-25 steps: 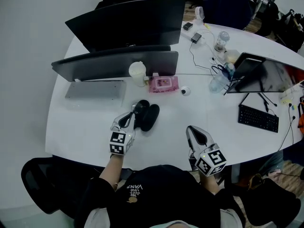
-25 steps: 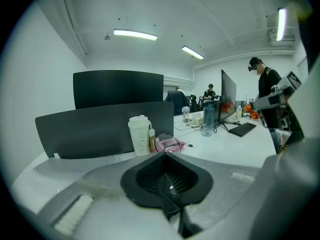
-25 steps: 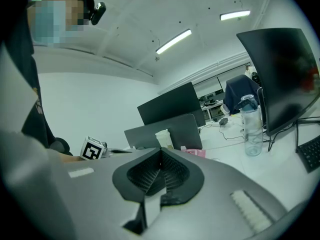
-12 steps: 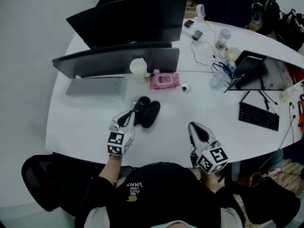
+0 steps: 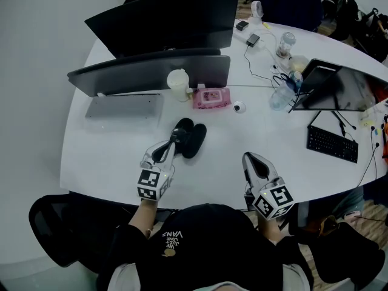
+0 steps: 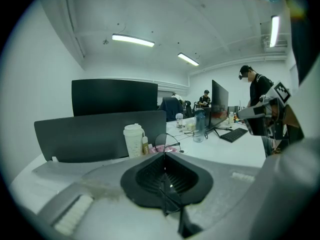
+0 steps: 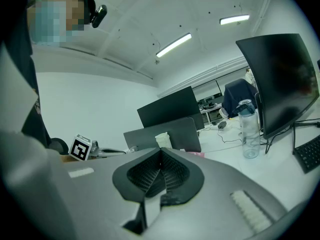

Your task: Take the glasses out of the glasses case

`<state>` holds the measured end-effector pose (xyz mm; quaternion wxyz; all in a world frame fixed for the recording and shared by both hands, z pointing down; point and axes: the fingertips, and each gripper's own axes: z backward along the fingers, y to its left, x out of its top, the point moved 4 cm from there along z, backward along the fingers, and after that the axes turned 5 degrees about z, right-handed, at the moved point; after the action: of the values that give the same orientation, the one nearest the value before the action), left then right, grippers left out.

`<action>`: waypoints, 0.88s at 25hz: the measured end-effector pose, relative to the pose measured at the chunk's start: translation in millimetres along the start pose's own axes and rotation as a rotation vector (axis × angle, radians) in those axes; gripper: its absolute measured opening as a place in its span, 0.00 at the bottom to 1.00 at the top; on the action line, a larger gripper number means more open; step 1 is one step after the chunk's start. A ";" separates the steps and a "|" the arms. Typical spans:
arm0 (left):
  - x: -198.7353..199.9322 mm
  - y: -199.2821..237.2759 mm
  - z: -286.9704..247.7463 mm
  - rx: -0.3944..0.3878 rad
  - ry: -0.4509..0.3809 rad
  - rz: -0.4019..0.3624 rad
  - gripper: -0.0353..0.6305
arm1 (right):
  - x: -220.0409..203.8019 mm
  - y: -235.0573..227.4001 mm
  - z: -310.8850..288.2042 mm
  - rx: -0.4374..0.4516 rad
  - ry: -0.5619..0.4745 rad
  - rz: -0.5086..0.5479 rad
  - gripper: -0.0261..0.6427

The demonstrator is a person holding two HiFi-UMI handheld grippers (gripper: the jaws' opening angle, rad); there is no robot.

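Note:
The black glasses case (image 5: 189, 136) lies open on the white table (image 5: 109, 150), its two halves side by side. My left gripper (image 5: 174, 140) has its tips at the case's near left edge. In the left gripper view its jaws are shut on thin wire-framed glasses (image 6: 161, 140), and one round lens and a temple arm show just past the left gripper (image 6: 164, 157). The glasses are too thin to make out in the head view. My right gripper (image 5: 247, 159) rests apart, near the table's front edge. The right gripper (image 7: 160, 153) is shut with nothing in it.
A paper cup (image 5: 178, 84) and a pink wipes pack (image 5: 212, 97) stand behind the case, in front of two dark monitors (image 5: 151, 71). A silver keyboard (image 5: 124, 108) lies at the left. A black keyboard (image 5: 330, 144), a tilted screen and bottles (image 5: 285, 43) are at the right.
The head camera has shifted a little. My left gripper has drawn slightly back from the case, toward the person. The right gripper has hardly moved.

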<state>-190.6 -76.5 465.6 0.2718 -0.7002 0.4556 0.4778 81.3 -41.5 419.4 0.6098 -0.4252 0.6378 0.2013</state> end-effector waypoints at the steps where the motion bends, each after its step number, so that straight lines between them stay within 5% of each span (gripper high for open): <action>1: -0.9 -0.4 1.0 0.000 0.000 0.004 0.06 | -0.4 0.4 0.4 -0.001 0.000 -0.001 0.04; 22: -7.0 -21.7 25.3 -0.054 -0.006 0.022 0.06 | -11.0 14.7 4.1 -0.005 0.005 -0.016 0.04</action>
<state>-182.7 -43.7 460.8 0.2490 -0.7006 0.4494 0.4951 71.1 -26.9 425.2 0.6088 -0.4325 0.6353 0.1969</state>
